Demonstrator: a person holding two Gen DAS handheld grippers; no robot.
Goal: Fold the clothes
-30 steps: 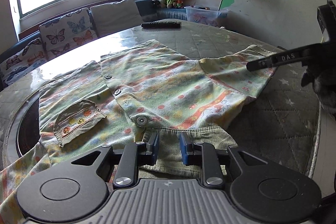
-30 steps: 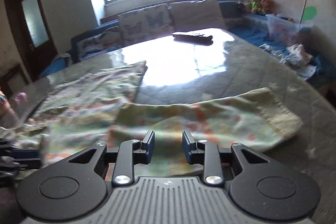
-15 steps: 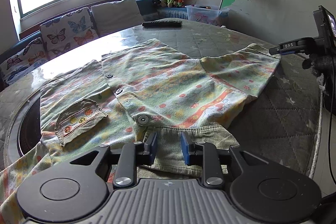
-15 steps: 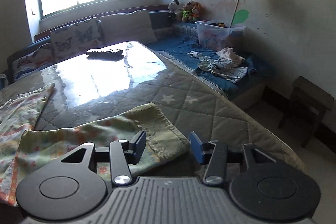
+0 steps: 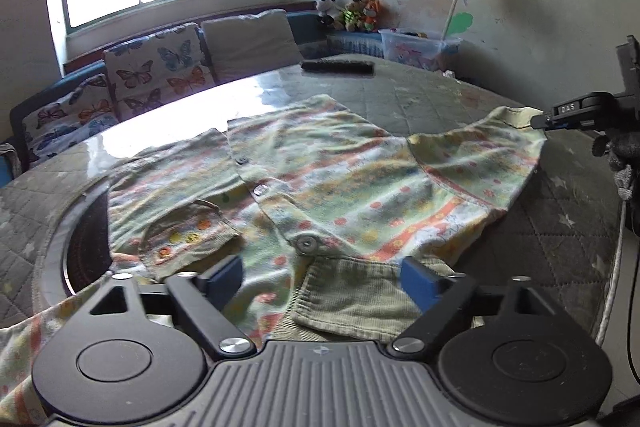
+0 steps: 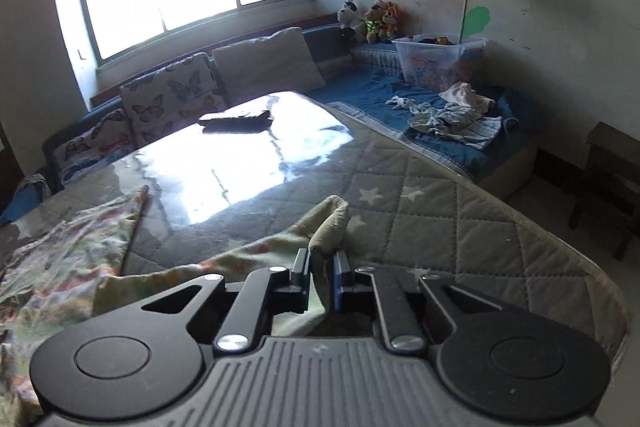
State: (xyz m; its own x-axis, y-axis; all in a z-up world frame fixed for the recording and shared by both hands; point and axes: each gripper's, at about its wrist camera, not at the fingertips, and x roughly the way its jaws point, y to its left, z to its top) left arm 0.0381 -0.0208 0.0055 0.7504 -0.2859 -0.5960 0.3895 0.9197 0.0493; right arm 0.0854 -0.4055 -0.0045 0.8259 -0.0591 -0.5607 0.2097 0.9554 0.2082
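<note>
A small shirt in a green and orange print, with buttons and a chest pocket, lies spread on the quilted table. My left gripper hovers at its green ribbed collar. Its jaws are opening and stand wide, with the collar lying loose between them. At the far right, my right gripper sits at the end of the right sleeve. In the right wrist view the right gripper is closing, pinching the sleeve cuff, which bunches up above the pads.
A dark flat object lies at the table's far side. A round dark opening sits in the table at left. A sofa with butterfly cushions, a plastic box, loose clothes and a dark stool surround the table.
My left jaws have spread wide, off the collar. My right gripper swung to the sleeve's end, opened, then closed on the cuff, which now stands up bunched.
</note>
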